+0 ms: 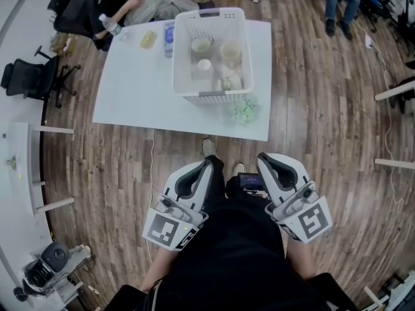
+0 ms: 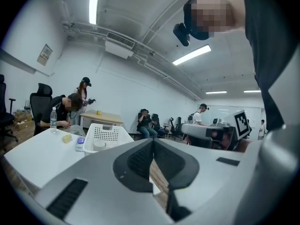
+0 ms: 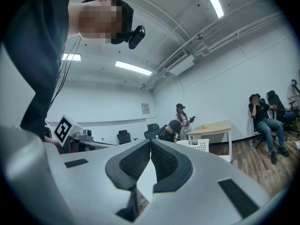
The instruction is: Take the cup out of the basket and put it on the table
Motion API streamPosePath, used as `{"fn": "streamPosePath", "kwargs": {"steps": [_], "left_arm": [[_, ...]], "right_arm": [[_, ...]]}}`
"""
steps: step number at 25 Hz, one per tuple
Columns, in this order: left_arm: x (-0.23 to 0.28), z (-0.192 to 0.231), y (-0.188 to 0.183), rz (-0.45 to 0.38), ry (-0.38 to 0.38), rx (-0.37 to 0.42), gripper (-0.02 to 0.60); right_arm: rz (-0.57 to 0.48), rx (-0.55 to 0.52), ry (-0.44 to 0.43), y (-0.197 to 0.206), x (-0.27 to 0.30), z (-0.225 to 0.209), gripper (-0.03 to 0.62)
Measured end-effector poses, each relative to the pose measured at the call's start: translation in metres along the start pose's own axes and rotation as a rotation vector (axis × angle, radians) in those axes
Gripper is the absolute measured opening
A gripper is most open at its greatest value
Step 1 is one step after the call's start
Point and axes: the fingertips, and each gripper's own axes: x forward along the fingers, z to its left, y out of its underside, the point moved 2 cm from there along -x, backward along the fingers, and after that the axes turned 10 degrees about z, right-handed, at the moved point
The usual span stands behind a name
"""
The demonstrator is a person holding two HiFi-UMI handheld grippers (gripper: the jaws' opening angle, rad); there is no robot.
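**A:** Cup (image 1: 230, 52) first: where is it?

**B:** It stands in the white basket (image 1: 179, 57) on the desk (image 1: 136, 89), with a few other pale, cup-like things around it. From this high up I cannot tell them all apart.

**A:** And across the desk, from the left?

**B:** There is a clear bottle (image 1: 111, 24) at the far left corner, then a small yellow thing (image 1: 148, 39). Next comes a blue and white pack (image 1: 169, 39), just beside the basket's left wall. A crumpled green thing (image 1: 246, 109) lies near the basket's front right corner.

**A:** The tongs?

**B:** Both are well apart from the desk, close to the person's body over the wooden floor (image 1: 324, 109). The left tongs (image 2: 153, 141) are pressed together with nothing between them. The right tongs (image 3: 150, 142) are the same, pads meeting and empty.
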Motion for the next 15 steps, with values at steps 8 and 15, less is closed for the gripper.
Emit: {"fn": "streamPosePath", "kwargs": {"steps": [8,15], "left_arm": [[0.032,0.039,-0.013,-0.018,0.056,-0.021,0.008],[0.066,0.078,-0.039,-0.032,0.130,-0.006,0.008]], "right_arm": [[0.017,-0.035,0.070,-0.017,0.031,-0.016,0.026],[0.030,-0.055,0.125,-0.036,0.074,-0.040,0.026]]}}
